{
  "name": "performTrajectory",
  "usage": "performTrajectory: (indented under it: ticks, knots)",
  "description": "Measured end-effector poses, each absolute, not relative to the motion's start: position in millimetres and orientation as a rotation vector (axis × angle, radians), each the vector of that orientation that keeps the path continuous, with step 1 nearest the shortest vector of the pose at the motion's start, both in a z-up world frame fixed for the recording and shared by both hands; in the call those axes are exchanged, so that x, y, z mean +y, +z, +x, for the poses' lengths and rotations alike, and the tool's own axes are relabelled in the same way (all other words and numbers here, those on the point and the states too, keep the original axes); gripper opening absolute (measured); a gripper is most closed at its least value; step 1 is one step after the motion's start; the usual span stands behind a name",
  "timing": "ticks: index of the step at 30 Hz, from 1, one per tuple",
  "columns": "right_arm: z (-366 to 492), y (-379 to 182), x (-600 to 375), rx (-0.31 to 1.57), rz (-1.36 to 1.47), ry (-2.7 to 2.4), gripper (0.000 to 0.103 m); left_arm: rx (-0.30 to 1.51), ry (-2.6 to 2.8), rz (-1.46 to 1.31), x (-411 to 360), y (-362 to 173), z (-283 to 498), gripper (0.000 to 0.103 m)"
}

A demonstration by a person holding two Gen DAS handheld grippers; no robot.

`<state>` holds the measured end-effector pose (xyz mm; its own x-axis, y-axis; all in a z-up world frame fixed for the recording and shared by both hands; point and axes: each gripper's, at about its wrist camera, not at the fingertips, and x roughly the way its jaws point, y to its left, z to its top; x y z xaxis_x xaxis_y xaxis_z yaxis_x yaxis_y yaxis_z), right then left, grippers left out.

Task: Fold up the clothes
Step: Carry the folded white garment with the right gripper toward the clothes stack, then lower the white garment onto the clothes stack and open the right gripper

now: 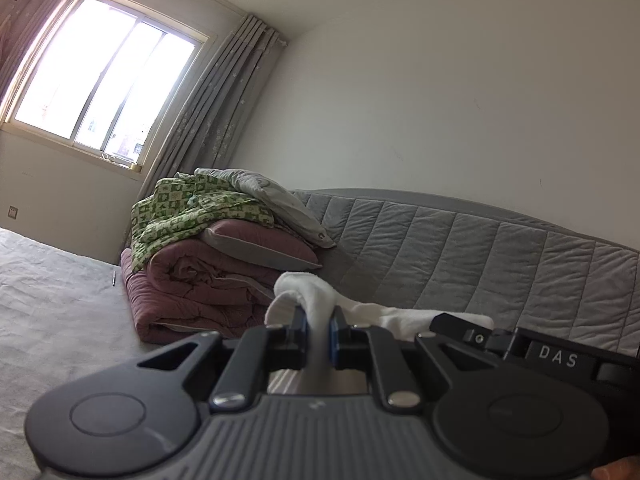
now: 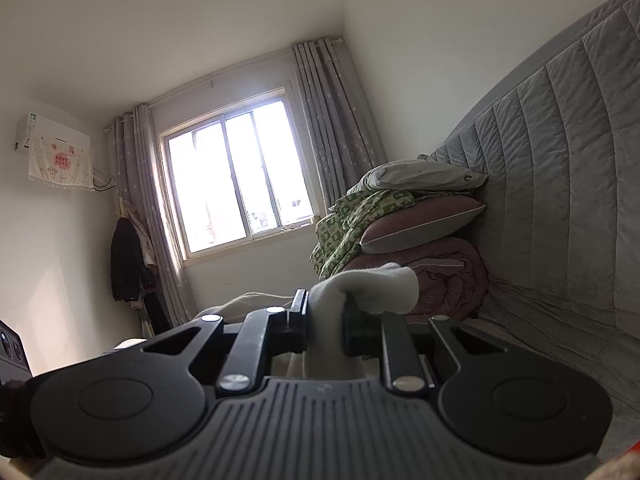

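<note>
Your left tool (image 1: 318, 326) and right tool (image 2: 326, 316) each pinch the white garment (image 1: 316, 292), bunched at their tips above the bed (image 1: 60, 300); thin bites could slip out under tension

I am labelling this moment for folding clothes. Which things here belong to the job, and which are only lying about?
Belong to the job:
- white garment, pinched at two places
- left claw, shut on it
- right claw, shut on it

Only lying about:
- green checked blanket
- mauve quilt
- pillows
- dark coat beside the curtain
</note>
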<state>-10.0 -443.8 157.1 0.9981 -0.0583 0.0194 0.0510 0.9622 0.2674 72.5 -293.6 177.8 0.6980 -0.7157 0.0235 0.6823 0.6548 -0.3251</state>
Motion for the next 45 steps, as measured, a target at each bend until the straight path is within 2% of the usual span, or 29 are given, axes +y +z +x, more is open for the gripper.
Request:
performTrajectory:
  ticks: [8, 15, 18, 23, 24, 27, 36, 39, 45]
  knots:
    - [19.0, 137.8, -482.5, 0.009, 0.245, -0.101, 0.020, 0.149, -0.788, -0.279, -348.5, 168.2, 106.4, 0.010]
    - [54.3, 98.8, -519.2, 0.089, 0.277, -0.146, 0.020, 0.265, -0.747, -0.217, -391.5, 138.6, 156.8, 0.011]
    - [71.5, 73.2, -531.9, 0.160, 0.291, -0.196, 0.023, 0.335, -0.716, -0.179, -408.4, 120.4, 179.1, 0.013]
    - [78.3, 37.5, -539.2, 0.240, 0.239, -0.301, 0.036, 0.371, -0.662, -0.133, -414.7, 99.5, 191.0, 0.015]
    - [75.8, 33.2, -540.2, 0.243, 0.233, -0.305, 0.042, 0.364, -0.657, -0.135, -413.2, 98.9, 190.7, 0.020]
    - [65.7, 29.9, -542.7, 0.228, 0.243, -0.297, 0.045, 0.345, -0.643, -0.138, -408.5, 96.9, 189.7, 0.025]
    - [52.6, 65.2, -528.2, 0.118, 0.182, -0.253, 0.045, 0.281, -0.666, -0.164, -405.2, 110.1, 185.2, 0.022]
    - [56.3, 61.2, -521.3, 0.137, 0.151, -0.233, 0.035, 0.308, -0.698, -0.123, -412.8, 106.1, 183.6, 0.014]
    - [64.7, 42.6, -523.3, 0.220, 0.141, -0.247, 0.024, 0.372, -0.663, -0.081, -411.5, 85.2, 185.1, 0.013]
